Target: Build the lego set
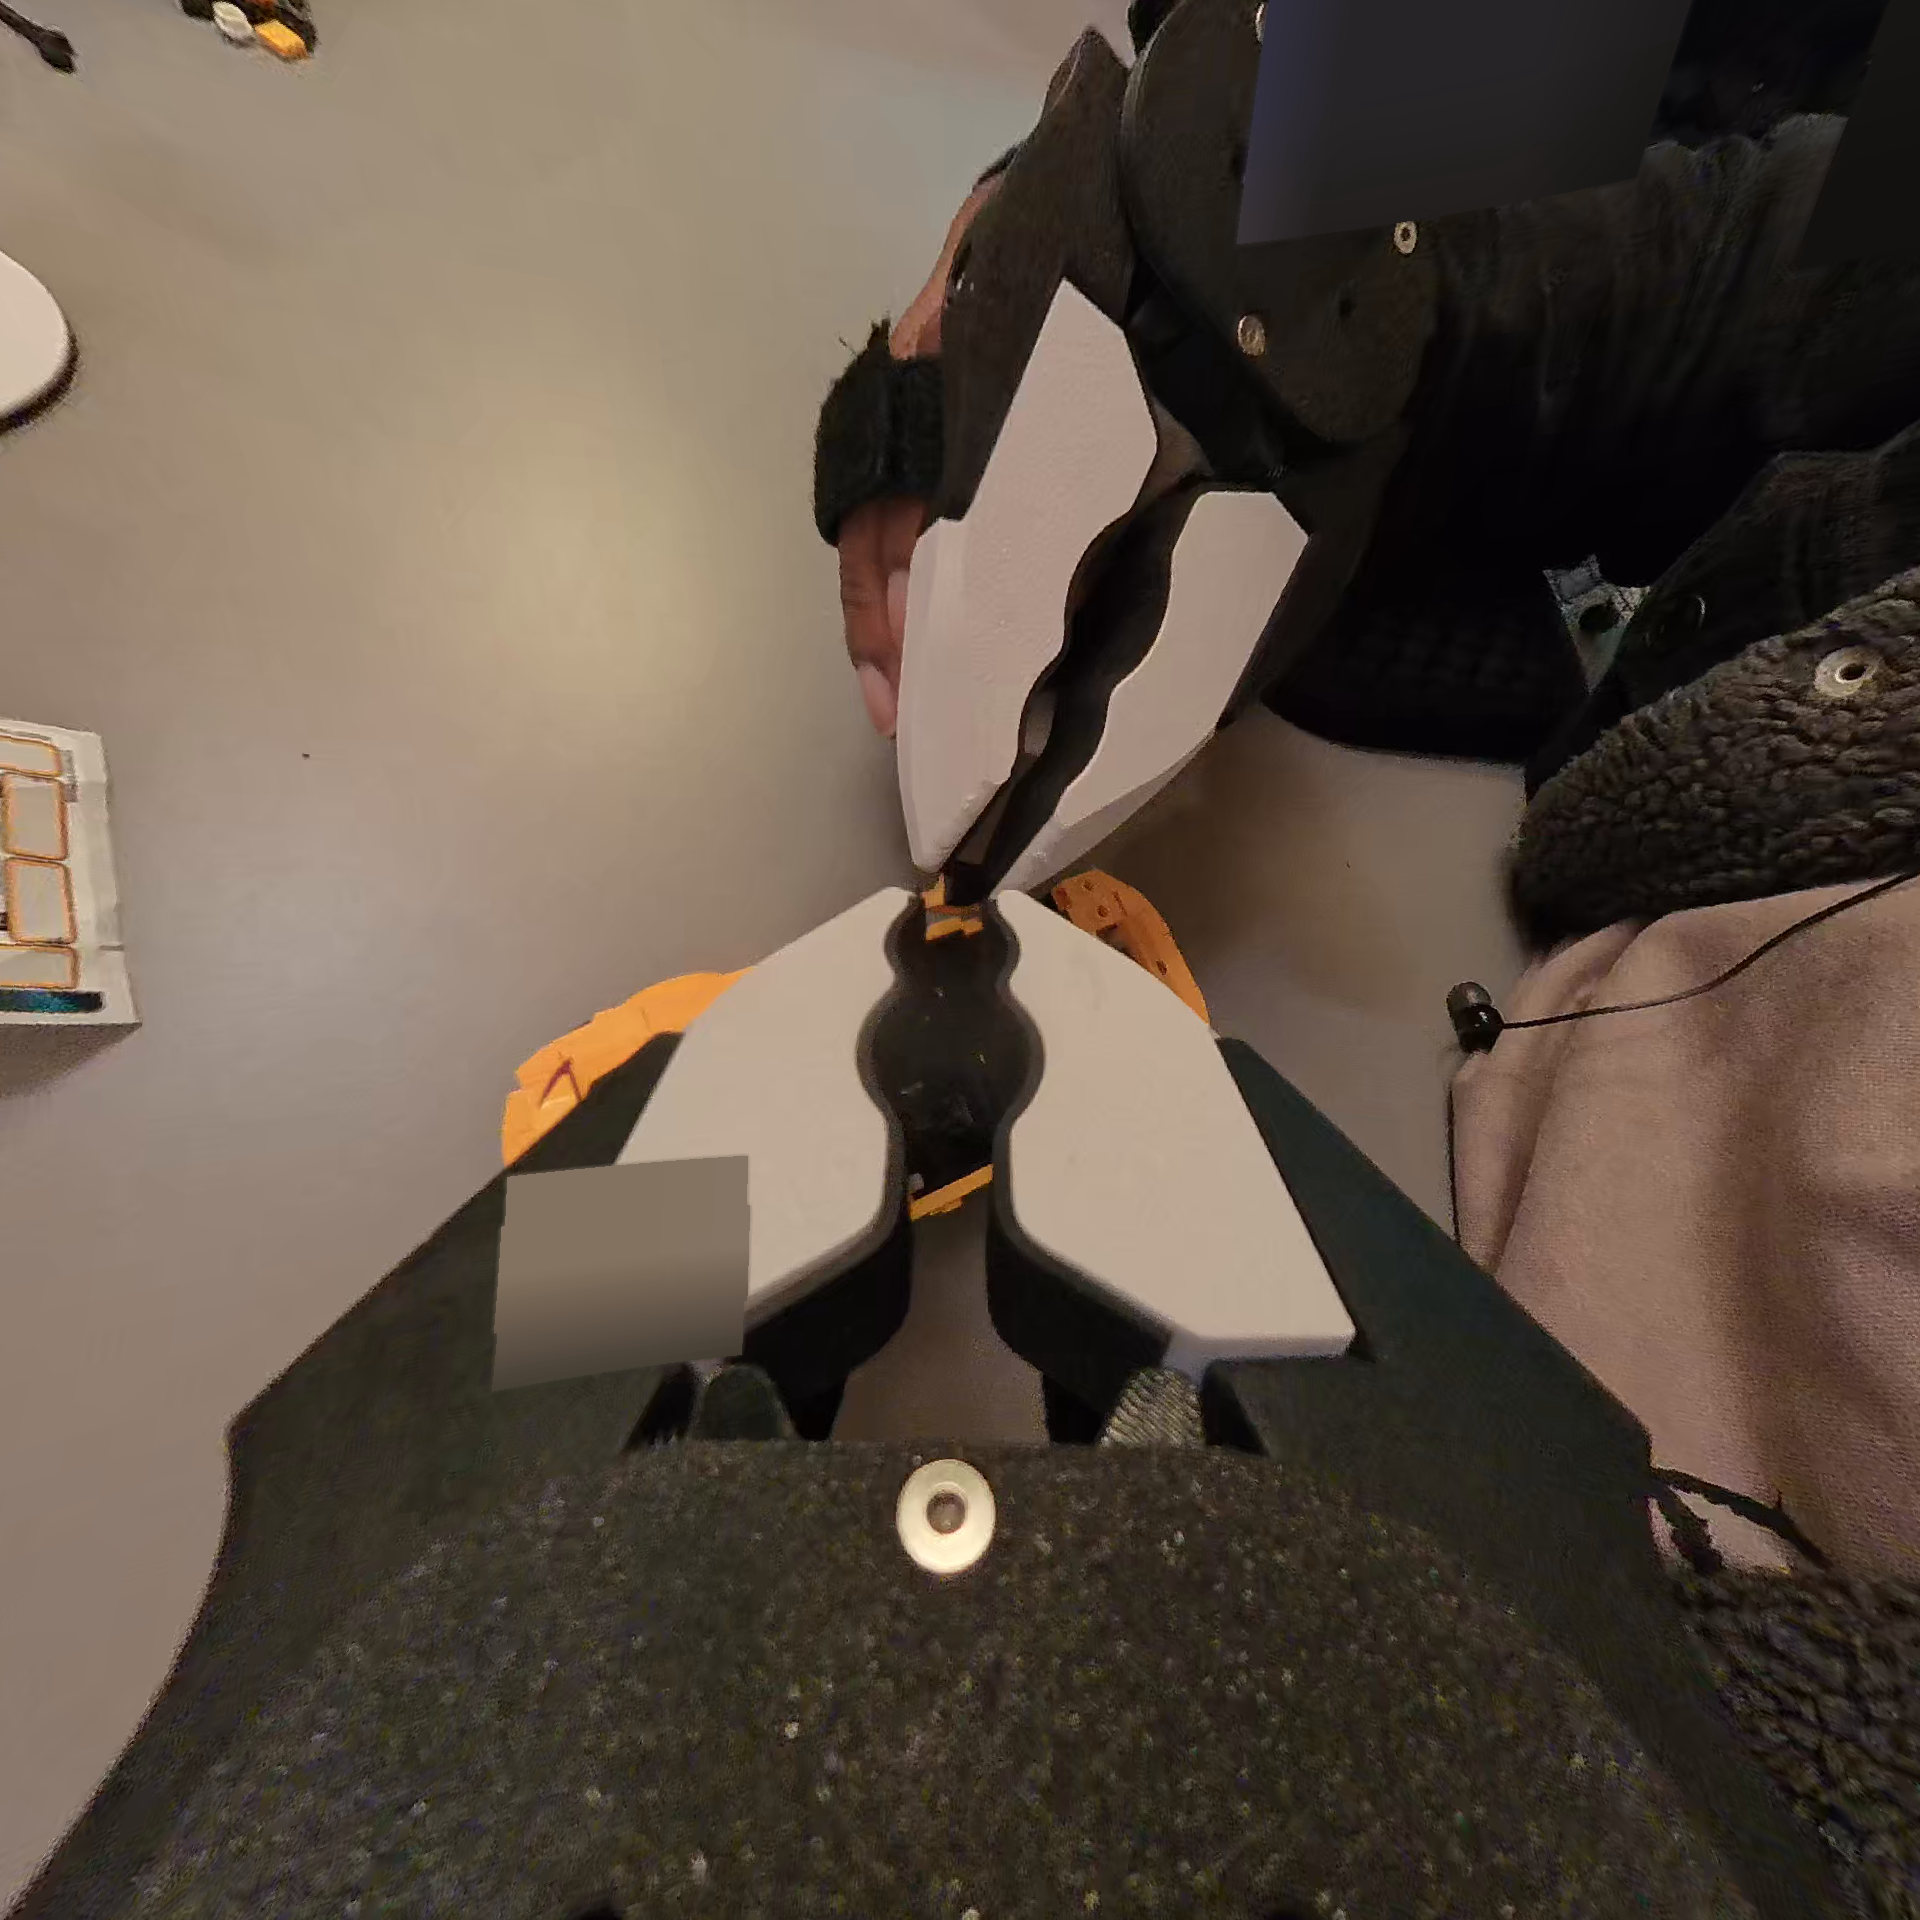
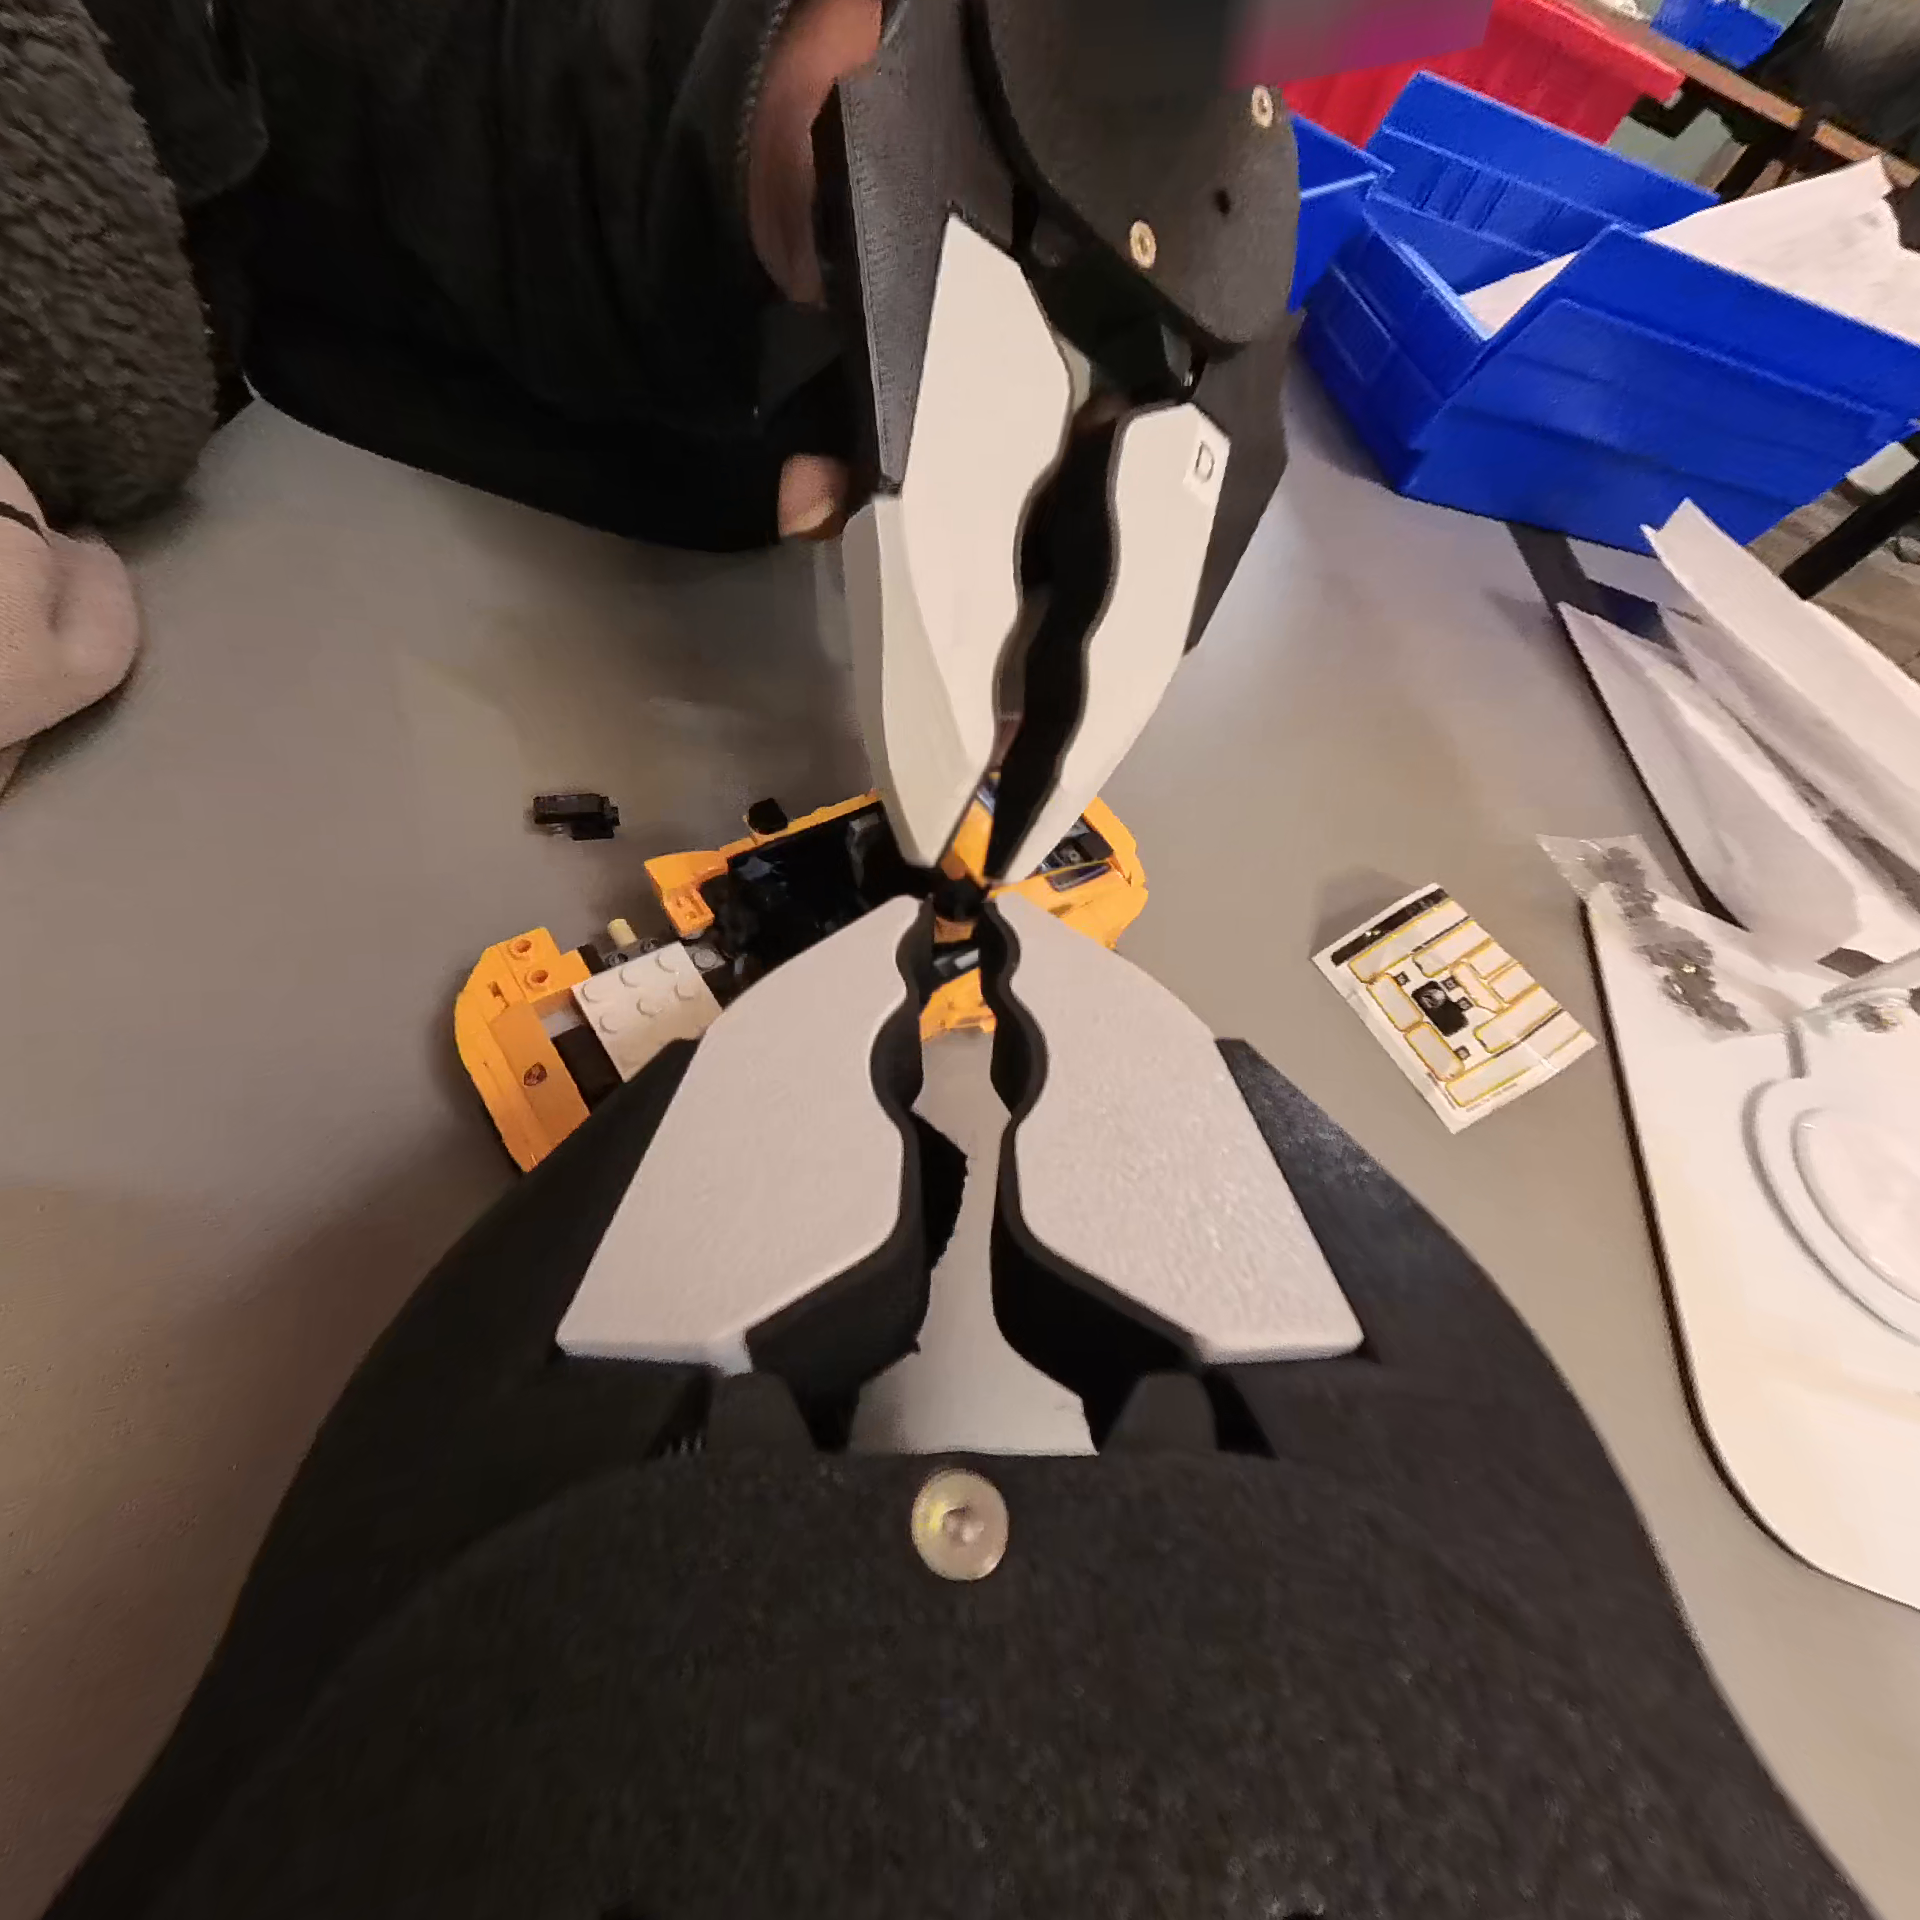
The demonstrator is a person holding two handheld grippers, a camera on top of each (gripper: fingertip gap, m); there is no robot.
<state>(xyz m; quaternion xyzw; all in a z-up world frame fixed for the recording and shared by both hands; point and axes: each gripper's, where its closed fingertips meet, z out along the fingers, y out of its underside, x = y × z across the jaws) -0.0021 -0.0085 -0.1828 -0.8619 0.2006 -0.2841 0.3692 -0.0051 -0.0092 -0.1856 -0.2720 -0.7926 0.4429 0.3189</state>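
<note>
A partly built orange lego car [image 2: 520,997] lies on the grey table [image 2: 312,675]; the left wrist view shows it [image 1: 592,1049] beneath my fingers. My left gripper [image 1: 951,914] is shut on a small orange piece [image 1: 951,923] right above the car. My right gripper [image 2: 951,904] is shut on a small black piece [image 2: 954,896]. The two grippers meet tip to tip over the middle of the car. The right gripper [image 1: 961,873] comes in from above in the left wrist view, and the left gripper [image 2: 961,857] does so in the right wrist view. The contact between the pieces is hidden.
A loose black piece [image 2: 575,812] lies left of the car. A sticker sheet [image 2: 1455,1003] lies to the right, beside white paper and plastic bags [image 2: 1766,748]. Blue bins [image 2: 1558,343] stand at the back right. More loose pieces [image 1: 260,26] lie far off. The grippers are tip to tip, or close to it.
</note>
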